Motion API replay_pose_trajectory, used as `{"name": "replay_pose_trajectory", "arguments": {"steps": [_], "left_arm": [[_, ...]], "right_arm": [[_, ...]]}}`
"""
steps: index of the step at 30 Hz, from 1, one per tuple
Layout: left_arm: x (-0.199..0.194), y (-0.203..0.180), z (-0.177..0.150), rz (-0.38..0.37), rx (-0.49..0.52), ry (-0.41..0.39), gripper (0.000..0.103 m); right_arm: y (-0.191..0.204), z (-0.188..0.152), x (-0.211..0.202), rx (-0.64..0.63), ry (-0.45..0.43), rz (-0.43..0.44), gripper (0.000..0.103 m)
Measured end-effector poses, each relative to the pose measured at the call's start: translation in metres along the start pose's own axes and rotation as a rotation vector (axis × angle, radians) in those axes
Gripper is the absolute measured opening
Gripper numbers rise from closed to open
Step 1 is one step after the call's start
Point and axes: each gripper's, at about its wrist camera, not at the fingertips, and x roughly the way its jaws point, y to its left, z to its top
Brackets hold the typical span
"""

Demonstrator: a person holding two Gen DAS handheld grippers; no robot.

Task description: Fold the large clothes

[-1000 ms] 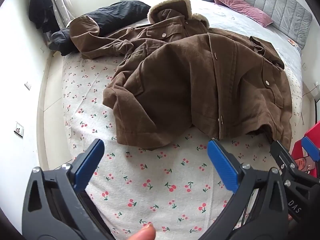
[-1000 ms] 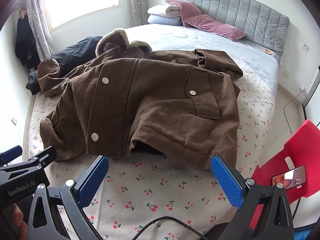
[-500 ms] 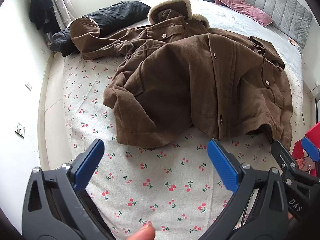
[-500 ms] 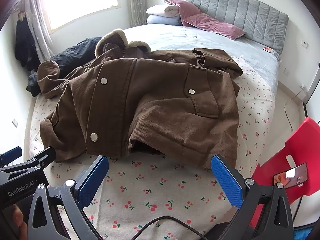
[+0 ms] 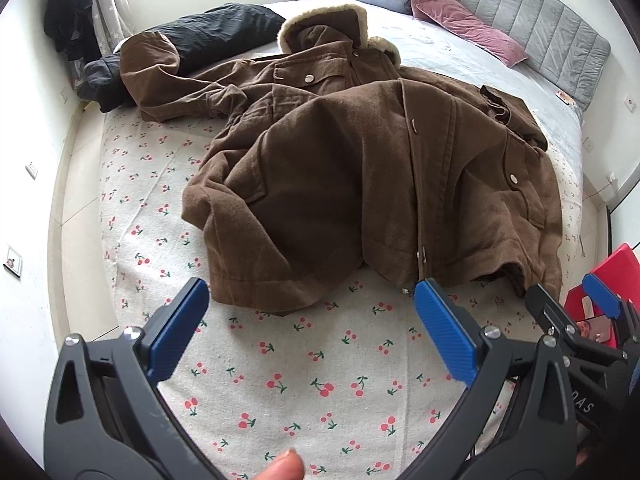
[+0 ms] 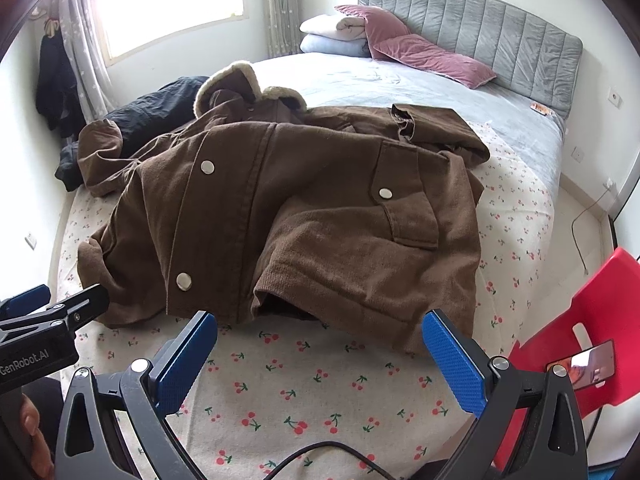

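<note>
Coat (image 5: 360,184) lies crumpled, unfolded, on near half of bed (image 5: 280,380). Over last second we moved both grippers slightly nearer its hem. Left gripper (image 5: 308,312) and right gripper (image 6: 320,344) spread wide, empty. We judge first grasp imminent.

Rumpled brown coat (image 5: 360,184) — fleece collar, metal snaps — unfolded, front up on the cherry-print bedspread (image 5: 304,364)
</note>
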Motion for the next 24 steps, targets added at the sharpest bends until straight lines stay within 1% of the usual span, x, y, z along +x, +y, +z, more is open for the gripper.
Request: {"name": "replay_pose_trajectory", "arguments": {"steps": [3,7,9,13,16,18,21,24], "left_arm": [[0.002,-0.003,0.01,-0.039,0.039,0.01,0.103],[-0.001,-0.009,0.026,-0.029,0.083,-0.036,0.103],[0.002,-0.01,0.036,-0.037,0.102,-0.043,0.103],[0.012,-0.011,0.062,-0.058,0.124,-0.037,0.103],[0.017,-0.011,0.083,-0.025,0.142,-0.067,0.103],[0.022,-0.009,0.097,-0.025,0.146,-0.073,0.103],[0.035,-0.004,0.116,-0.026,0.135,-0.061,0.103],[0.049,0.0,0.13,-0.045,0.123,-0.06,0.103]], "right_arm": [[-0.003,0.01,0.001,-0.046,-0.033,0.002,0.103],[-0.015,0.033,0.009,-0.071,-0.032,0.03,0.103],[-0.026,0.048,0.014,-0.072,-0.038,0.056,0.103],[-0.053,0.08,0.032,-0.079,-0.036,0.08,0.103],[-0.079,0.11,0.058,-0.099,-0.019,0.053,0.103],[-0.102,0.135,0.081,-0.091,0.015,0.066,0.103],[-0.134,0.166,0.117,-0.044,0.088,0.064,0.103],[-0.156,0.194,0.148,-0.021,0.106,0.056,0.102]]}}
